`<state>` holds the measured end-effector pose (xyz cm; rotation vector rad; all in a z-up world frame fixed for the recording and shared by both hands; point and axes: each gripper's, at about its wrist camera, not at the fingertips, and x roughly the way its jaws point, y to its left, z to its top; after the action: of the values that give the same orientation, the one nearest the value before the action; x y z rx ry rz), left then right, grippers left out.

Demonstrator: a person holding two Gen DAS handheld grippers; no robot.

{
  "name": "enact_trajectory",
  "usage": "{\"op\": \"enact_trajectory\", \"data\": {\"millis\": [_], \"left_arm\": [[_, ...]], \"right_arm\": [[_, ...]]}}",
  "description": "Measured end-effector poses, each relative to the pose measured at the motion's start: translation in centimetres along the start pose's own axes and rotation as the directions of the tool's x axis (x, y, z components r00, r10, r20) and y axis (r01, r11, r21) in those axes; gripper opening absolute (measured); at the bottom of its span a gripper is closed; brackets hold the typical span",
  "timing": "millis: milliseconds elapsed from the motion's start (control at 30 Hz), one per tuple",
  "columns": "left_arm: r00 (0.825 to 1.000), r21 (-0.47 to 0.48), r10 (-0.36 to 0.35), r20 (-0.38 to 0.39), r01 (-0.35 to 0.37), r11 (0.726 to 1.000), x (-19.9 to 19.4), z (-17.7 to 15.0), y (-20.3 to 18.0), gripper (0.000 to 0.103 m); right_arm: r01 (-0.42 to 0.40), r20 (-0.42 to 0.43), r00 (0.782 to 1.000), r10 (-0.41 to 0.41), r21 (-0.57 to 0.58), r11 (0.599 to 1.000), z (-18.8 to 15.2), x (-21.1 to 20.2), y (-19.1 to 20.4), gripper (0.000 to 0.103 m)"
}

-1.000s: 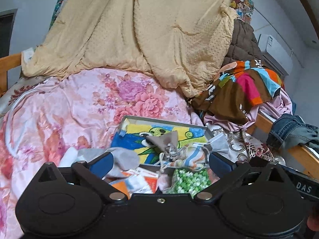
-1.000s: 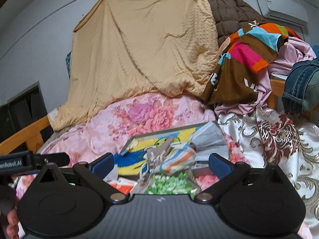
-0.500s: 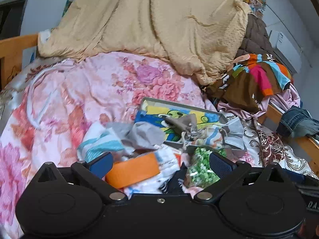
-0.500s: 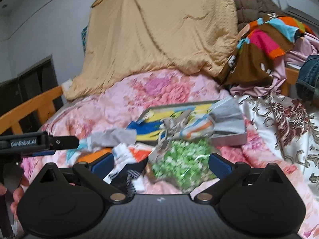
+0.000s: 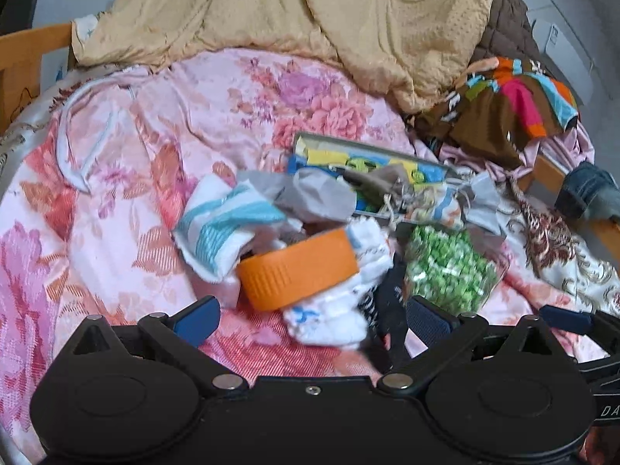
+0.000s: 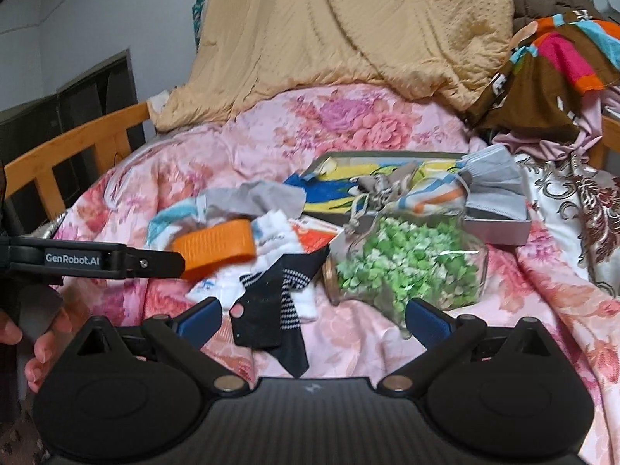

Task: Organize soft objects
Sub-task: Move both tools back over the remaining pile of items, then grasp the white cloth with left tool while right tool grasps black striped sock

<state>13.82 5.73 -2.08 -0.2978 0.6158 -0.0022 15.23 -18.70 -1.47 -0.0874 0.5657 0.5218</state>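
Heaped mid-bed on the pink floral quilt [image 6: 387, 131]: white socks [image 6: 271, 240], black sock [image 6: 267, 310], orange ribbed band [image 6: 217, 244], striped cloth. Just beside, a jar of green paper stars [image 6: 407, 267] and shallow tray [image 6: 500, 224]. "GenRobot.AI" legible on left gripper [image 5: 310, 316]. Both left and right gripper [image 6: 312, 316] spread wide, holding nothing.

black tool [image 5: 312, 319] with blue pads [image 5: 197, 317], silver screws, "genrobot.ai" lettering.

"GenRobot.AI" reads on the left gripper [image 6: 170, 261] arm; "DA" on a strap [image 5: 608, 410]
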Motion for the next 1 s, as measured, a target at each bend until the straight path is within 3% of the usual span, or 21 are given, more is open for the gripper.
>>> {"op": "enact_trajectory", "data": {"millis": [333,600,867,1000], "left_arm": [[0.996,0.014,-0.042,-0.072,0.043,0.999,2.1,-1.3,0.5,0.102],[0.988,-0.060,-0.090,-0.125,0.083,0.995,3.8,-1.1,0.8,0.102],[0.984,-0.099,-0.129,-0.124,0.117,0.988,5.5,-0.8,1.1,0.102],[0.982,-0.119,-0.156,-0.105,0.143,0.983,6.0,-0.8,1.7,0.102]], "right_arm": [[-0.022,-0.081,0.997,0.019,-0.041,0.999,-0.9,2.1,0.9,0.103],[-0.054,-0.098,0.994,0.049,-0.042,0.998,-1.6,3.6,1.4,0.103],[-0.072,-0.098,0.993,0.072,-0.001,0.997,-2.0,5.8,1.4,0.102],[-0.072,-0.088,0.993,0.074,0.018,0.997,-2.1,6.5,1.1,0.095]]}}
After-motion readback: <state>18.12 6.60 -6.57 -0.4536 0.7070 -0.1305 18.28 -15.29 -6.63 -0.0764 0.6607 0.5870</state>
